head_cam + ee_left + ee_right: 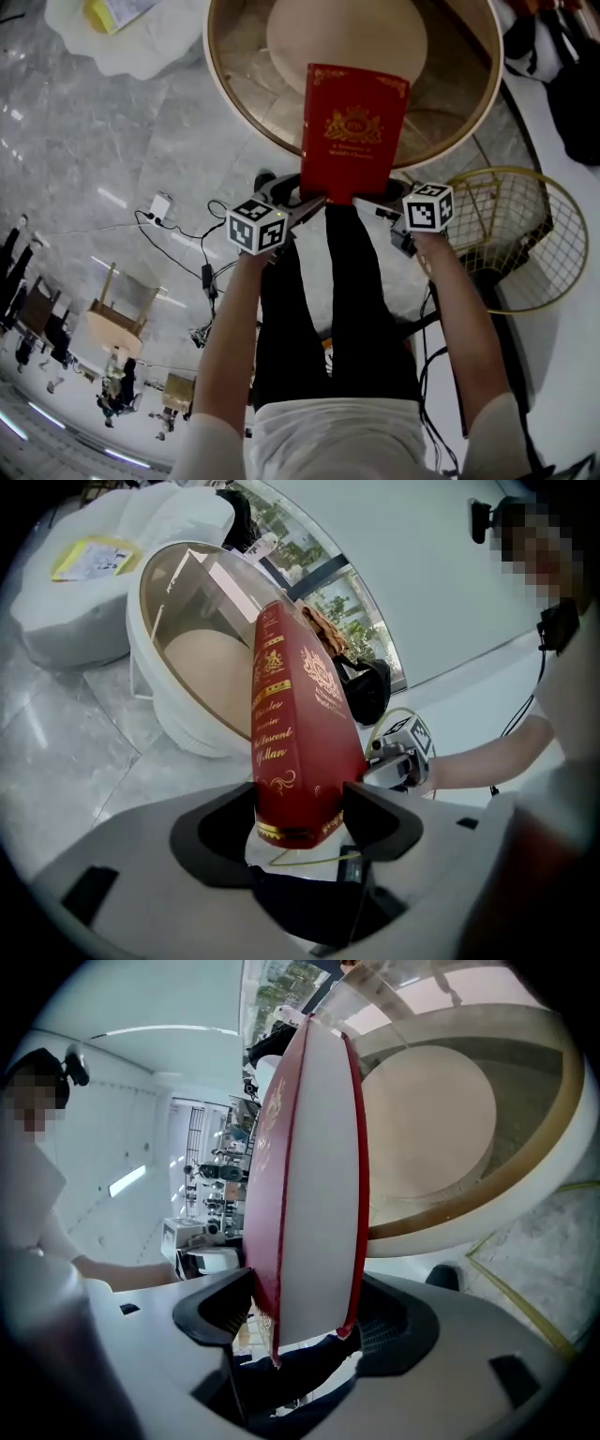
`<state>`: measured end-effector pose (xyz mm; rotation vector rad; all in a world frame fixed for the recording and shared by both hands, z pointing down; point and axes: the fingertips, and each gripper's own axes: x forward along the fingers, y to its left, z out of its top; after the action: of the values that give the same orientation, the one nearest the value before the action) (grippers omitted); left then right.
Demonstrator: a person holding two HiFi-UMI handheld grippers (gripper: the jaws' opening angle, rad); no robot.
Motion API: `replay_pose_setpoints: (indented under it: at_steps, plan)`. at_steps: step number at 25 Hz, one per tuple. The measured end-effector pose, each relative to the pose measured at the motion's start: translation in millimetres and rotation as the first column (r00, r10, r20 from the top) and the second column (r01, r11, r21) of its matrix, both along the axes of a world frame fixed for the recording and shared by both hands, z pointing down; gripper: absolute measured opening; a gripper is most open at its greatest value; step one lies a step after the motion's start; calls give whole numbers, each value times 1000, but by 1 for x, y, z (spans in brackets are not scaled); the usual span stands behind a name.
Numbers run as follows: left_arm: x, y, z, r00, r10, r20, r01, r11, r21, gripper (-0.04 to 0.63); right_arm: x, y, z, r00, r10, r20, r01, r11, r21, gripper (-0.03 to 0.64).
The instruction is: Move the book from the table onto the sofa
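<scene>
A red hardback book (pixel 354 131) with gold print lies on the round glass-topped table (pixel 234 94), its near end sticking out over the rim towards me. My left gripper (pixel 305 199) straddles that end's left corner. In the left gripper view the gold-lettered spine (pixel 281 724) stands between the jaws of the left gripper (pixel 300 813), which are spread wide and close beside it. My right gripper (pixel 370 204) straddles the right corner. In the right gripper view the white page edge (pixel 314 1176) fills the wide gap of the right gripper (pixel 307 1312). I see neither gripper's pads pressing.
A white cushioned seat (pixel 141 47) with a yellow leaflet on it sits beyond the table at top left. To my right stands a gold wire basket (pixel 525 234). Cables and a plug (pixel 178 225) lie on the marble floor at left. A black bag (pixel 572 84) rests at top right.
</scene>
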<state>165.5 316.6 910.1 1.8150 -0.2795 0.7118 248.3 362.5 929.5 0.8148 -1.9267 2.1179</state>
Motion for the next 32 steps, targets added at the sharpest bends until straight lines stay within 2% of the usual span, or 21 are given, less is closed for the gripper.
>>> replay_pose_setpoints:
  at_steps: [3, 7, 12, 21, 32]
  plan:
    - [-2, 6, -2, 1000, 8, 6, -8, 1000, -9, 293, 0, 3, -5, 999, -26, -23, 26, 1000, 16, 350]
    - [-6, 14, -9, 999, 32, 18, -32, 999, 0, 291, -3, 5, -15, 992, -106, -62, 110, 992, 58, 344]
    - [-13, 15, -31, 1000, -6, 24, 6, 1000, 4, 291, -8, 1, -38, 986, -150, -67, 155, 984, 88, 339]
    - [-25, 1, -113, 996, -94, -14, 94, 995, 23, 291, -16, -20, -121, 973, -218, -76, 225, 968, 115, 333]
    - [-22, -29, -219, 987, -159, -36, 162, 981, 107, 291, -10, -53, -224, 957, -280, -79, 289, 941, 177, 327]
